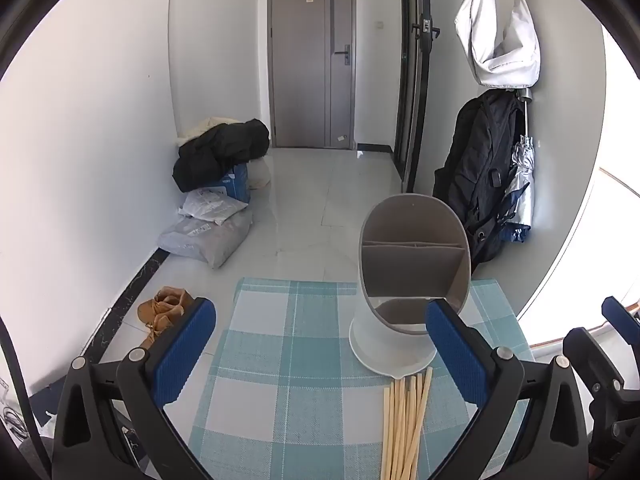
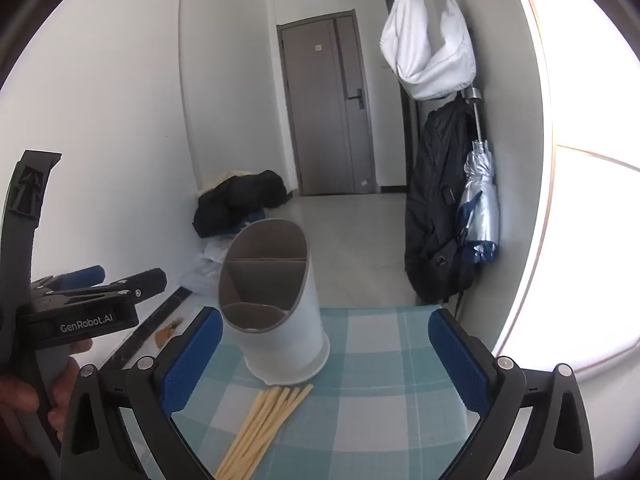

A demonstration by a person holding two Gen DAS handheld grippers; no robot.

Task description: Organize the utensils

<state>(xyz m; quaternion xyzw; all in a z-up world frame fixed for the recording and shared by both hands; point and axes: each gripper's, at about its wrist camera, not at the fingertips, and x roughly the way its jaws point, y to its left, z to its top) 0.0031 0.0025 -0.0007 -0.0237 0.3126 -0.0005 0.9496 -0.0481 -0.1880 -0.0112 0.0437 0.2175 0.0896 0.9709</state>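
A white utensil holder [image 1: 400,312] with a grey divided inside stands upright on the blue checked mat [image 1: 288,360]; nothing shows in its compartments. Several pale wooden chopsticks [image 1: 404,424] lie bundled on the mat just in front of its base. My left gripper [image 1: 320,352] is open and empty, above the mat, left of the chopsticks. In the right wrist view the holder [image 2: 280,320] and chopsticks [image 2: 264,424] lie to the left of centre. My right gripper [image 2: 324,360] is open and empty, above the mat [image 2: 380,400].
The left gripper's body [image 2: 80,312] and the hand holding it show at the left of the right wrist view. Beyond the mat is tiled floor with brown shoes [image 1: 164,312], parcels [image 1: 208,232] and a black coat [image 1: 220,152]. A backpack [image 1: 476,184] and umbrella [image 1: 520,192] hang right.
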